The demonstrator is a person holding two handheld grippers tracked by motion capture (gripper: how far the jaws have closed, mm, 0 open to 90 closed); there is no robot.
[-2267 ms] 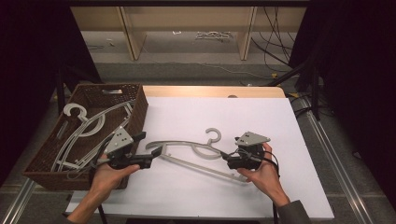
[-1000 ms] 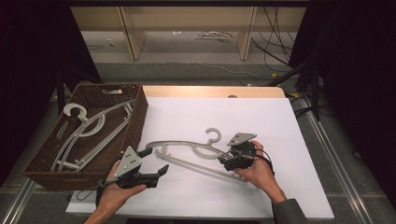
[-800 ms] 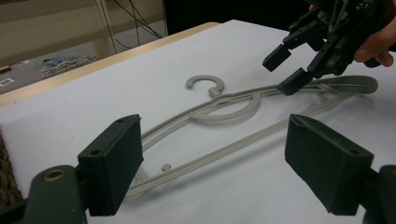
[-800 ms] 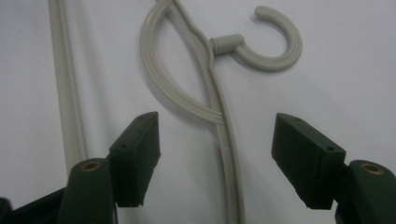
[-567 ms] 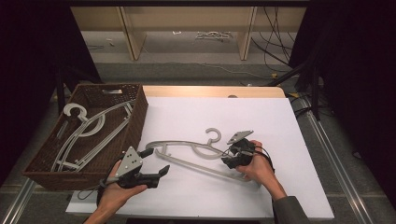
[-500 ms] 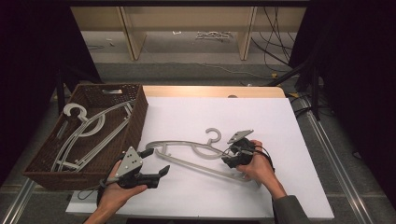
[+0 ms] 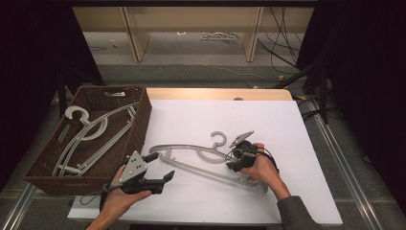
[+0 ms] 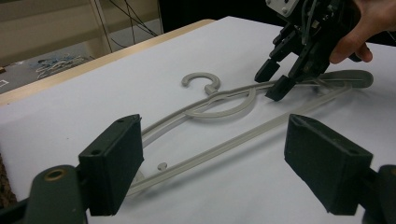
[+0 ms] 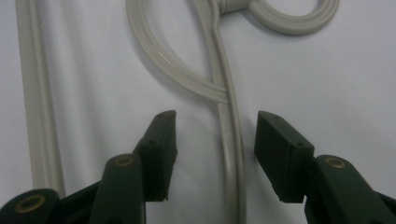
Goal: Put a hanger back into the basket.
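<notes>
On the white table (image 7: 297, 124), the right gripper (image 9: 215, 142) straddles the upper arm of a grey hanger (image 7: 201, 158), its jaws just closing in but not yet touching.

Pads stand either side of the bar below the hook; a clean grip likely means keeping the bar centred and squeezing squarely so the hanger does not twist. The left gripper (image 7: 155, 170) hovers wide open and empty near the hanger's other end. A wicker basket (image 7: 139, 124) at the table's left edge already holds more hangers (image 7: 91, 134); nothing lies between it and this one.
</notes>
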